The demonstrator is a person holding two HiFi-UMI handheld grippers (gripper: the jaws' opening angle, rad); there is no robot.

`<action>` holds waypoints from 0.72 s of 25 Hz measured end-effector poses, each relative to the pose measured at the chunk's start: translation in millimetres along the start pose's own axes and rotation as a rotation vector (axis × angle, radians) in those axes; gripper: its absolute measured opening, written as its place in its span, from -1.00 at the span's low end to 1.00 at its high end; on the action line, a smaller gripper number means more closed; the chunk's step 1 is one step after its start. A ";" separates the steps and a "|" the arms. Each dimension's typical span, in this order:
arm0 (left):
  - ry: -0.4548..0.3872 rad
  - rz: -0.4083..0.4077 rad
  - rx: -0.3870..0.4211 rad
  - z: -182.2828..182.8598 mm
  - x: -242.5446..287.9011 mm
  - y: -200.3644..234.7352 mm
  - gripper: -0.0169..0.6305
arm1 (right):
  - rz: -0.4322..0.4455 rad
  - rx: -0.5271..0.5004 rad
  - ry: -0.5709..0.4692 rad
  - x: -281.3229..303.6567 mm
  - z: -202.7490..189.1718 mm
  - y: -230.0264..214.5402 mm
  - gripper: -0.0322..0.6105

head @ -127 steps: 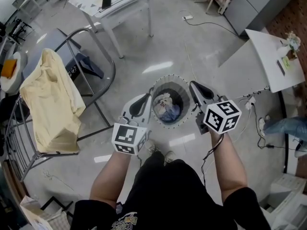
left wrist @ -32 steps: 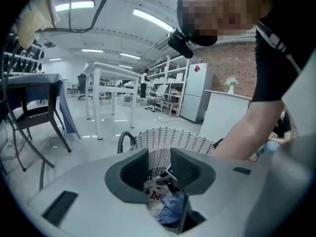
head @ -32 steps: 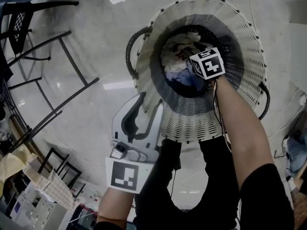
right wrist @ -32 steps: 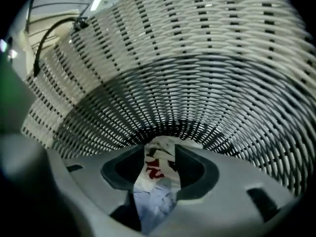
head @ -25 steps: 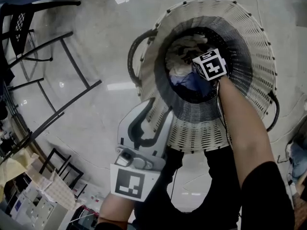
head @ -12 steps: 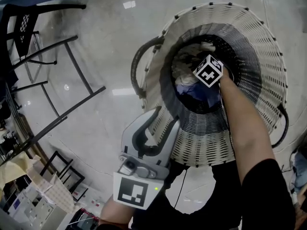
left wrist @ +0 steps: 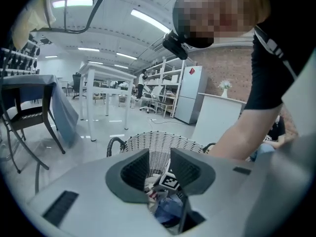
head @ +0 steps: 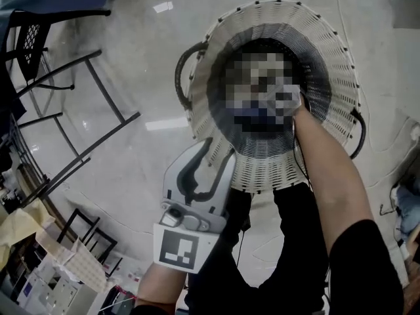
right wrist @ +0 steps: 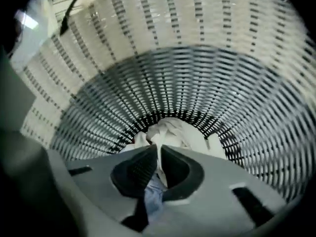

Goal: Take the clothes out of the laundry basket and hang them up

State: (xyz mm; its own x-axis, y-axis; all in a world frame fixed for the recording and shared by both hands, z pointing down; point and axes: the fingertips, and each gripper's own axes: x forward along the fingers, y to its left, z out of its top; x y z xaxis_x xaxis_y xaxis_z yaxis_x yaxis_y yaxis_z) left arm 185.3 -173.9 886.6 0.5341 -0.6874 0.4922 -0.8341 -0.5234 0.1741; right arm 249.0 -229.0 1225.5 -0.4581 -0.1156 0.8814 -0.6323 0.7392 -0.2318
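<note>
A glossy grey floor (head: pixel 131 77) is throwing back the ceiling lights of a big open workroom. The clothes (right wrist: pixel 173 130) are lying bunched at the bottom of the laundry basket (head: pixel 341 77), white fabric on top and blue beneath.

The right gripper (right wrist: pixel 159 149) is reaching deep inside the laundry basket with the slatted wall all round it. Its jaws have just been closing and are now pinching a fold of the clothes, white at the tips and blue further back. The person's right forearm (head: pixel 328 169) is crossing over the near rim of the laundry basket, partly blocking the opening.

The laundry basket is a pale woven tub with a dark inside. Two black handles (head: pixel 182 71) are curving out from its sides.

The left gripper (head: pixel 215 151) is hovering just outside the near rim of the laundry basket and pointing across it. Its jaws are standing about half apart and holding nothing. Its marker cube (head: pixel 179 249) is showing a black-and-white square pattern, with no words to read.

To the left of the laundry basket a black metal rack (head: pixel 105 94) is standing on the floor. A yellow garment (head: pixel 14 223) is showing further out on that side. Beyond the laundry basket, white tables (left wrist: pixel 106 73) and a black chair (left wrist: pixel 22 115) are standing well apart from it.
</note>
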 end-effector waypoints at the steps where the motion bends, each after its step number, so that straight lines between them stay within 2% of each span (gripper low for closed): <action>1: 0.007 -0.005 -0.002 4.7 -4.4 -4.3 -0.56 | 0.002 0.014 -0.010 -13.7 3.1 2.9 -0.81; 10: 0.049 -0.005 -0.049 50.7 -50.8 -28.7 -0.56 | -0.004 0.047 -0.141 -141.5 51.8 38.0 -0.82; 18: 0.008 -0.006 -0.052 116.4 -98.5 -42.1 -0.56 | -0.025 0.126 -0.346 -276.7 113.2 66.7 -0.83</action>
State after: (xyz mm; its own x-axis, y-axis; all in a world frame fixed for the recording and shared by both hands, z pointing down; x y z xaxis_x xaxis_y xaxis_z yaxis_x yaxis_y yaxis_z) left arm 183.8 -142.8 731.5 0.5384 -0.6797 0.4981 -0.8368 -0.5008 0.2211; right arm 262.8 -222.8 919.5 -0.6122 -0.3656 0.7011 -0.7081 0.6481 -0.2803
